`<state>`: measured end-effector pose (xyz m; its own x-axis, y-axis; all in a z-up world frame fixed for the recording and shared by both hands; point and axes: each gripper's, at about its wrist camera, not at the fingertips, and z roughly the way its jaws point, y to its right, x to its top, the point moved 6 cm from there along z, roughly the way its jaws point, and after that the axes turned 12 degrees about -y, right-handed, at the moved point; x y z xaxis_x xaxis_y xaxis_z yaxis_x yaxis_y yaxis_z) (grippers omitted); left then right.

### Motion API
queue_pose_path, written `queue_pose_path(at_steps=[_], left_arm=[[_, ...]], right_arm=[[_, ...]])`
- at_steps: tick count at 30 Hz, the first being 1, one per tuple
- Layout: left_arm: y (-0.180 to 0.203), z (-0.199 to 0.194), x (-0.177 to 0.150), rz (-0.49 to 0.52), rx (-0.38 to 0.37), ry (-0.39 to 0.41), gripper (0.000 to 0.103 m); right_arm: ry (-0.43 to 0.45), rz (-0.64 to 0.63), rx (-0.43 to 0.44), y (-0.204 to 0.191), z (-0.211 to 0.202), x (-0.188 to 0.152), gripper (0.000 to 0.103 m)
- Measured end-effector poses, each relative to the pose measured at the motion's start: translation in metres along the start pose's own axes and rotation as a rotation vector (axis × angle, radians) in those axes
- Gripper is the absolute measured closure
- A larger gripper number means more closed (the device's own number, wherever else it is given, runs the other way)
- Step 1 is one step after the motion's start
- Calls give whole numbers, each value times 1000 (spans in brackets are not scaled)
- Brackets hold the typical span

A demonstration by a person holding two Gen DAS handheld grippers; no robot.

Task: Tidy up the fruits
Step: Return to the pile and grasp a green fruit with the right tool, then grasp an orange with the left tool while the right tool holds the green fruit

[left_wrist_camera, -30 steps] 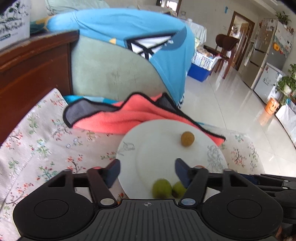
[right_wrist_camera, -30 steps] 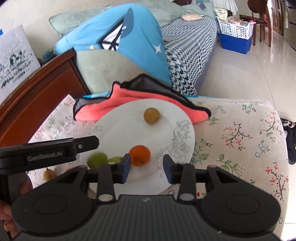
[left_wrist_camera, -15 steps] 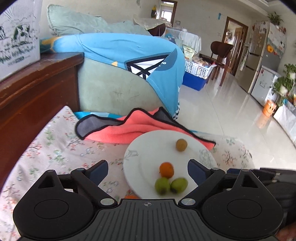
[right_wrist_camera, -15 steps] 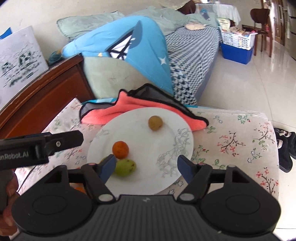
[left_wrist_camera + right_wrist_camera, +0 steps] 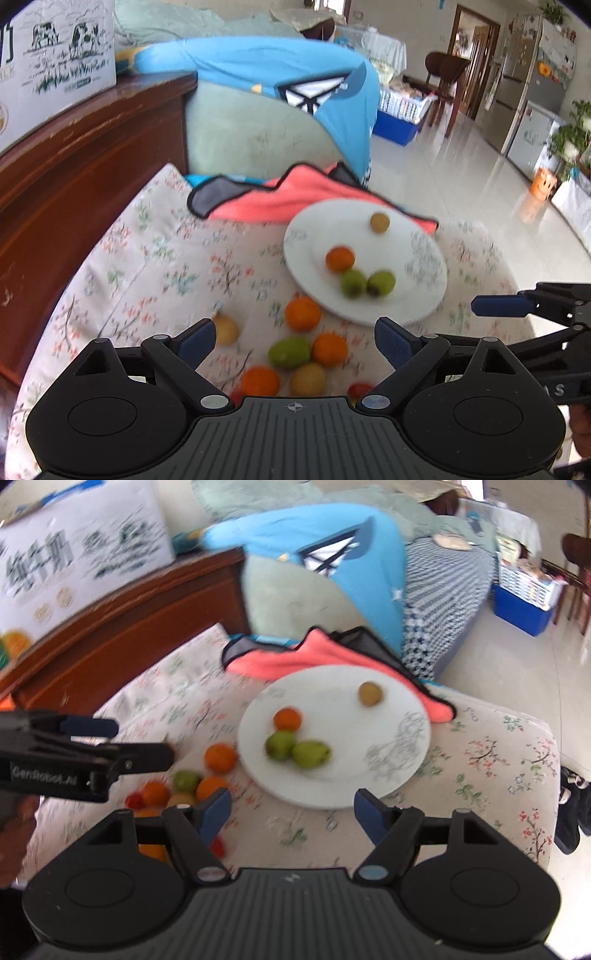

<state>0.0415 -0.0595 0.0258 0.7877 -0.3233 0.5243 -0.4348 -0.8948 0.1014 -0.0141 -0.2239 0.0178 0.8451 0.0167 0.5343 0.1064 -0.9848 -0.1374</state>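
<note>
Red fruit (image 5: 360, 389) half-hidden behind fingers (image 5: 393, 341)

A smooth, glossy white round plate (image 5: 388, 775) lies on matt floral-print cloth (image 5: 491, 760), its far rim over a soft coral fleece towel (image 5: 332, 657). Beside them stand a scuffed, polished dark wooden board (image 5: 85, 155) and a printed white cardboard carton (image 5: 55, 55).

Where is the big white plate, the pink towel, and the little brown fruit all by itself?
white plate (image 5: 388, 771), right wrist view, bare part near its front rim.
pink towel (image 5: 325, 657), right wrist view, middle of the pink cloth.
brown fruit (image 5: 370, 693), right wrist view, centre of the fruit.
</note>
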Motion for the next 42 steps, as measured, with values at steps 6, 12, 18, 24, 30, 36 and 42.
queue_pose_path(at_steps=[6,12,18,24,30,36,42], left_arm=[[-13,10,-20,11,22,-84,9],[-23,13,-37,12,24,-128,9],[-34,13,-46,8,48,-138,10],[-35,12,-47,-21,-11,-151,14],[-35,21,-49,-41,-23,-172,29],[-34,22,-45,-55,-65,-156,40],[-27,24,-47,-46,-119,-174,49]], right_arm=[[-56,-82,42,-30,6,-25,30],[-87,-138,93,-51,16,-42,39],[-81,-154,115,-61,23,-45,52],[-77,-167,126,-66,29,-41,60],[-85,-176,131,-71,36,-41,66],[-76,-188,135,-76,41,-39,71],[-95,-180,140,-74,45,-40,77]])
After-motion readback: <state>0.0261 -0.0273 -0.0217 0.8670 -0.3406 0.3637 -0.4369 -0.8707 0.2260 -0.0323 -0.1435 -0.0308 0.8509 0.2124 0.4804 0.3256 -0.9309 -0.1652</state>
